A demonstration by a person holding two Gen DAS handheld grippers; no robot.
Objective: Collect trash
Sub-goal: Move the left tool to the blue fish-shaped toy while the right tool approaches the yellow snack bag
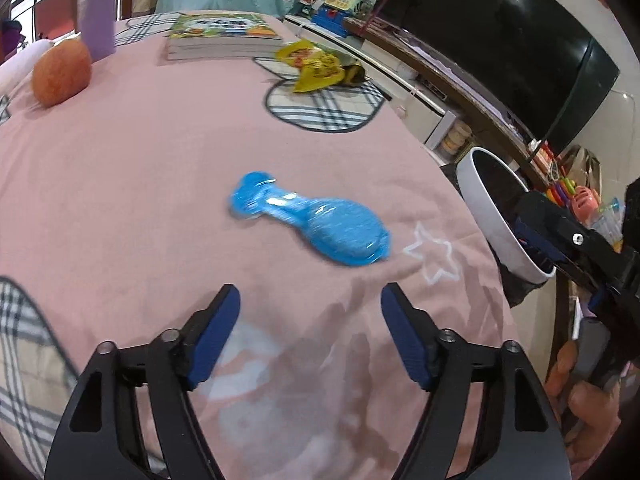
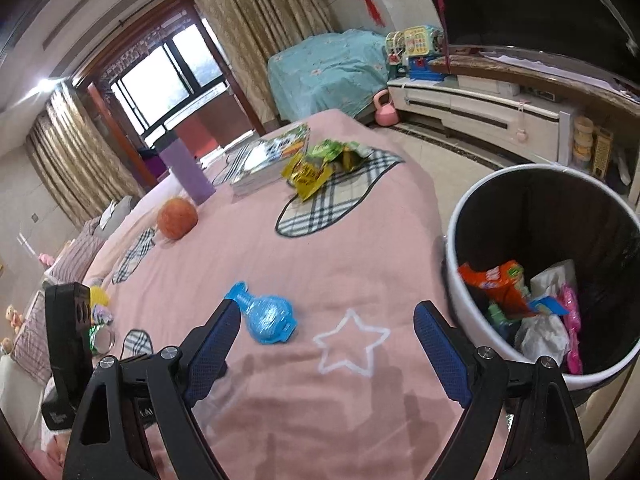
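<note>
A blue plastic wrapper [image 1: 310, 226] lies on the pink bedcover, just ahead of my open, empty left gripper [image 1: 310, 300]. It also shows in the right wrist view [image 2: 266, 316], next to the left finger of my open, empty right gripper [image 2: 326, 316]. Crumpled yellow and green snack wrappers [image 1: 320, 66] lie farther off by the books; they also show in the right wrist view [image 2: 320, 164]. A white trash bin [image 2: 472, 216] with a black liner stands beside the bed at the right and holds several wrappers. The bin also shows in the left wrist view [image 1: 486, 208].
An apple [image 1: 60, 72], a purple bottle [image 1: 96, 16] and a stack of books [image 1: 224, 36] sit at the far side of the bed. A TV cabinet [image 2: 480, 108] and a pink kettlebell [image 2: 386, 110] stand beyond the bed. The right gripper's body [image 1: 580, 248] reaches in near the bin.
</note>
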